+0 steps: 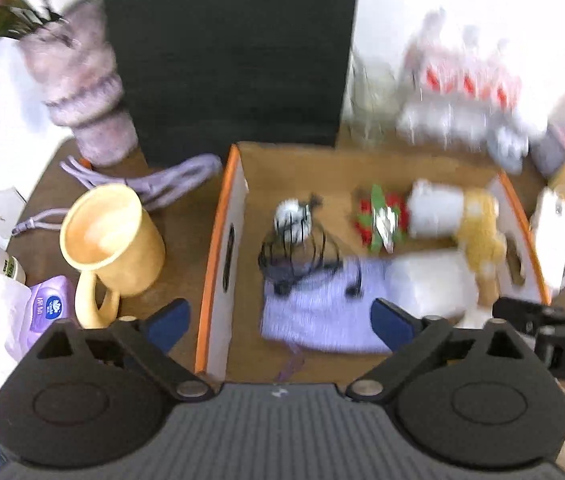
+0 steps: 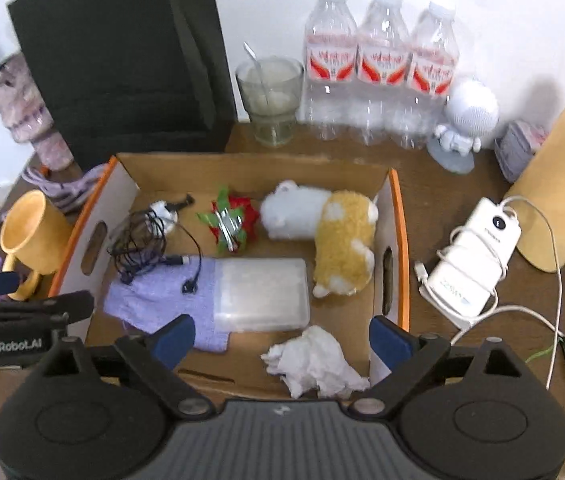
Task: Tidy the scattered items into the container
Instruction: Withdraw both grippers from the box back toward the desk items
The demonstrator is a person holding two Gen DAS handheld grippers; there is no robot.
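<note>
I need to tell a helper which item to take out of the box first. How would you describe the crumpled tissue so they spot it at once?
Start at the orange-edged cardboard box in the middle of the brown table. Look at its near edge, in front of the clear plastic case and the yellow and white plush toy. The crumpled tissue lies there: the only plain white, wrinkled paper wad, neither furry nor boxy.

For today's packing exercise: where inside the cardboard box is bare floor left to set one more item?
Bare cardboard box floor shows along the back wall, behind the red-green bow, and near the front wall between the lilac cloth and crumpled white tissue. The middle is crowded: tangled black earphones, clear plastic case, white-and-tan plush toy.
</note>
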